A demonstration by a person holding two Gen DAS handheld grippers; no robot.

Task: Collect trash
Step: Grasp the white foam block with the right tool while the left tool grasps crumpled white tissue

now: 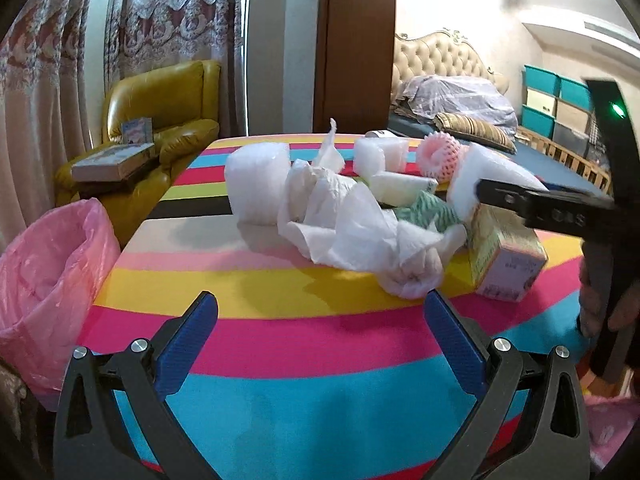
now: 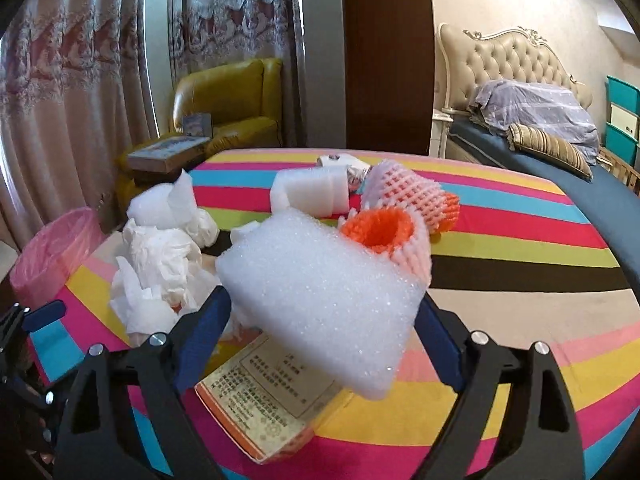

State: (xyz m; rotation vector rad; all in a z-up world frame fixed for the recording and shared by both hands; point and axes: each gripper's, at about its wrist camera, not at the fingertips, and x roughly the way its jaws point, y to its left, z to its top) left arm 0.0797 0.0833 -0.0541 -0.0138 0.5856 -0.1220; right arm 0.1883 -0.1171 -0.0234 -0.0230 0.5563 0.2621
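A heap of trash lies on the striped tablecloth (image 1: 304,344): crumpled white paper (image 1: 340,220), a white foam roll (image 1: 256,184), a pink fruit net (image 1: 438,156) and a small printed box (image 1: 508,260). My left gripper (image 1: 320,300) hovers open just before the paper, with nothing between its blue pads. My right gripper (image 2: 322,300) is shut on a white foam sheet (image 2: 320,300), which hangs tilted above the printed box (image 2: 272,400). In the left wrist view the right gripper (image 1: 500,196) reaches in from the right onto that foam sheet (image 1: 492,172). An orange net (image 2: 380,228) lies right behind it.
A bin lined with a pink bag (image 1: 44,272) stands off the table's left edge. Beyond it is a yellow armchair (image 1: 168,120) with boxes on it. A bed (image 2: 560,152) lies behind the table on the right. A person's hand (image 1: 600,312) grips the right tool.
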